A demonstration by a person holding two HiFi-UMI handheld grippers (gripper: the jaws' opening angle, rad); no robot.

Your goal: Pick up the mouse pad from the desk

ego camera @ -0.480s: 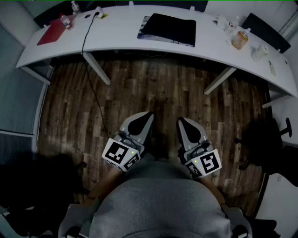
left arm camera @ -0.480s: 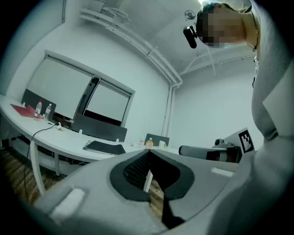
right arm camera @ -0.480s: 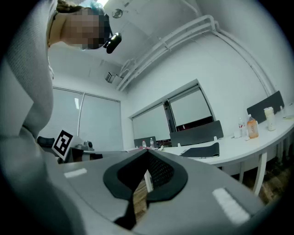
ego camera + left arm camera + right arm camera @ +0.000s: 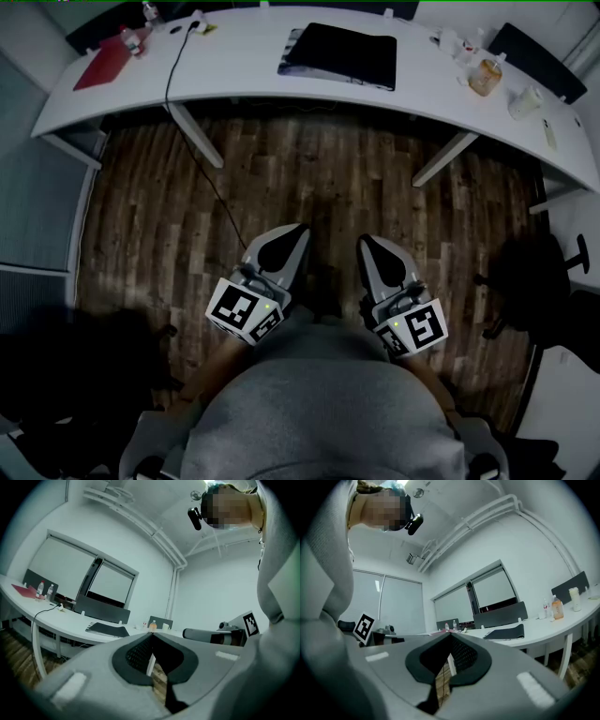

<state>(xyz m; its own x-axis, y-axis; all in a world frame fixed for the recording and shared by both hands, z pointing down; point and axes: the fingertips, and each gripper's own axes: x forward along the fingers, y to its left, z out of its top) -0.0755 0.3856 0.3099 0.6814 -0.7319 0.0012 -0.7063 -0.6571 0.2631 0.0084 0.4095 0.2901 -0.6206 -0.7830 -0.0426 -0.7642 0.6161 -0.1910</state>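
A black mouse pad (image 4: 342,55) lies flat on the long white desk (image 4: 253,80), near its middle; it also shows as a dark slab (image 4: 107,629) in the left gripper view and as the mouse pad (image 4: 506,633) in the right gripper view. Both grippers are held close to my body, far back from the desk, over the wooden floor. My left gripper (image 4: 292,234) is shut with nothing between its jaws. My right gripper (image 4: 367,246) is likewise shut and empty. They point level toward the desk.
On the desk lie a red folder (image 4: 103,64) and bottles at the left end, a black cable (image 4: 172,70) that hangs to the floor, and an orange-capped jar (image 4: 484,79) and cups at the right. Desk legs (image 4: 195,136) stand on the floor. A dark chair (image 4: 539,277) stands at the right.
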